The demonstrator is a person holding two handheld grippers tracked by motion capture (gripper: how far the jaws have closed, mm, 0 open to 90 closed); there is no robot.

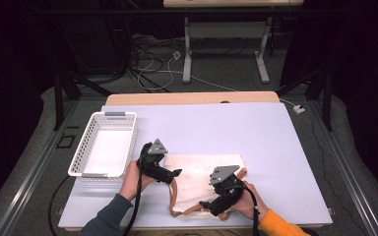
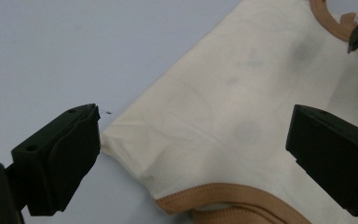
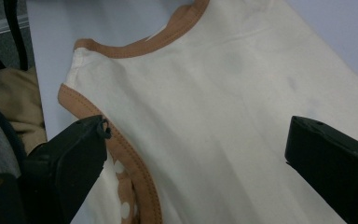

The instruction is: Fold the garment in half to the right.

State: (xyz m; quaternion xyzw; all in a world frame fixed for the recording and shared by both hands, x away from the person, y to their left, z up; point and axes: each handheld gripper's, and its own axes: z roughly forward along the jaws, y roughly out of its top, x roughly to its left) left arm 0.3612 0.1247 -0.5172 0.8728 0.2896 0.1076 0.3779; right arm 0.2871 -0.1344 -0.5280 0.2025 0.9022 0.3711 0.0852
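Observation:
A cream sleeveless top [image 1: 199, 172] with tan trim lies flat on the pale table. My left gripper [image 1: 177, 173] hovers at the garment's left edge. In the left gripper view its jaws [image 2: 191, 154] stand wide open over a corner of the cream cloth [image 2: 242, 107], with a tan armhole band [image 2: 223, 196] just below. My right gripper [image 1: 204, 204] is over the near part of the top. Its jaws [image 3: 196, 158] are open too, straddling the cloth [image 3: 223, 116] beside a tan band [image 3: 135, 163]. Neither gripper pinches any cloth.
A white mesh basket [image 1: 86, 147] stands on the table's left side, close to the left hand. The table's near edge [image 1: 197, 227] runs just below the garment. Beyond the table stands another desk's frame [image 1: 226, 49], with cables on the floor.

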